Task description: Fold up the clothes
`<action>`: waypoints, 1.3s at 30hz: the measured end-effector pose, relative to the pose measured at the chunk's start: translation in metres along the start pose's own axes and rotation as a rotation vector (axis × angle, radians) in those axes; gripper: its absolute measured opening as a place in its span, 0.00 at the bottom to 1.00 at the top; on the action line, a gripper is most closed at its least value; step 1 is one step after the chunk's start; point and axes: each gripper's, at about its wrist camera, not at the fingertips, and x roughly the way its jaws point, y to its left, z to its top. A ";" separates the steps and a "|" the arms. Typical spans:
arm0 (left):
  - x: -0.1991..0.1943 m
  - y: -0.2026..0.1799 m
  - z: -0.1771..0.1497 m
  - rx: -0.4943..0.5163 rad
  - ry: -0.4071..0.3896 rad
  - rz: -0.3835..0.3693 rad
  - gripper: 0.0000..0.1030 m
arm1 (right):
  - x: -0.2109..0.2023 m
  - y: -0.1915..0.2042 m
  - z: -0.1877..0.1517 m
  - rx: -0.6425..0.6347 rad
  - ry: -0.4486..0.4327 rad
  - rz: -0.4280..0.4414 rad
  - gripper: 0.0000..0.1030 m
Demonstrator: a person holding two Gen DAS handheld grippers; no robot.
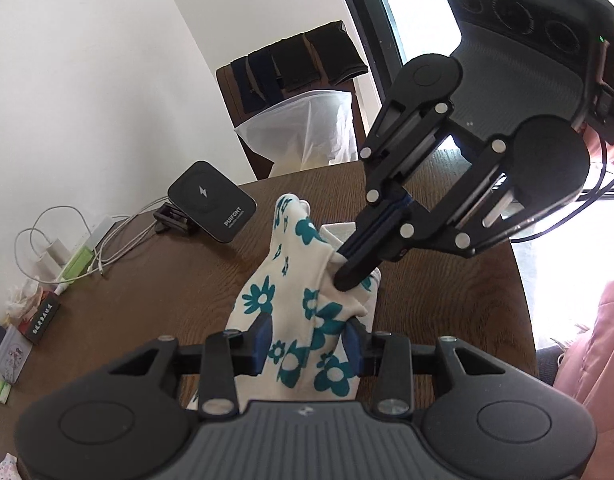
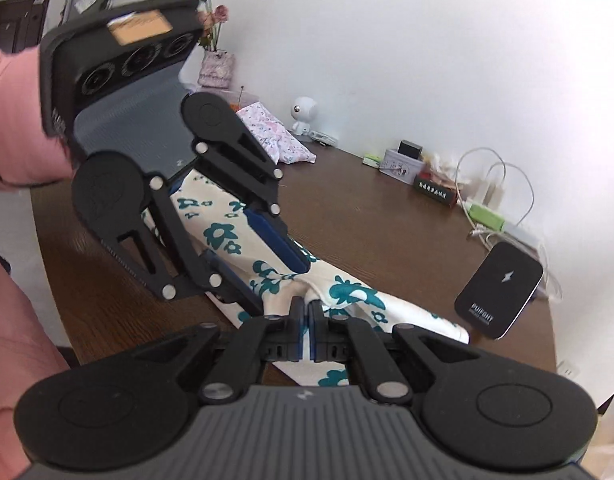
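the flowered garment (image 1: 291,300) is held bunched above the brown bench (image 1: 147,280), its long axis running from the left hand-held gripper (image 1: 309,340) away toward the right hand-held gripper (image 1: 347,276). the left one is spread around the cloth, whether pinching cannot be told; the right one is clenched on a fold at the far end.

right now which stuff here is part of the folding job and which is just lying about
In the job:
- floral garment
- left gripper, open around it
- right gripper, shut on it

Lying about:
- black charger pad
- cables and plugs
- small tin
- white robot figure
- pink floral cloth
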 end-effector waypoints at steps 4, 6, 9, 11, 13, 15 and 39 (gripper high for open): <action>0.011 -0.005 0.004 0.044 0.022 0.040 0.08 | 0.003 0.015 -0.004 -0.168 -0.001 -0.051 0.02; 0.014 -0.010 0.004 0.082 0.027 0.068 0.06 | 0.005 0.021 -0.006 -0.229 0.004 -0.063 0.02; 0.017 -0.014 0.006 0.105 0.033 0.095 0.06 | 0.005 0.028 -0.007 -0.296 0.021 -0.087 0.04; 0.018 -0.016 0.006 0.118 0.036 0.106 0.06 | 0.002 0.030 -0.006 -0.319 0.024 -0.103 0.12; 0.019 -0.017 0.006 0.130 0.038 0.112 0.06 | -0.001 0.031 -0.004 -0.342 0.026 -0.118 0.27; 0.020 -0.019 0.005 0.144 0.041 0.116 0.06 | -0.004 0.033 -0.002 -0.365 0.029 -0.134 0.42; -0.047 0.017 -0.019 -0.154 -0.073 0.087 0.32 | 0.054 0.089 -0.048 -1.038 0.204 -0.308 0.10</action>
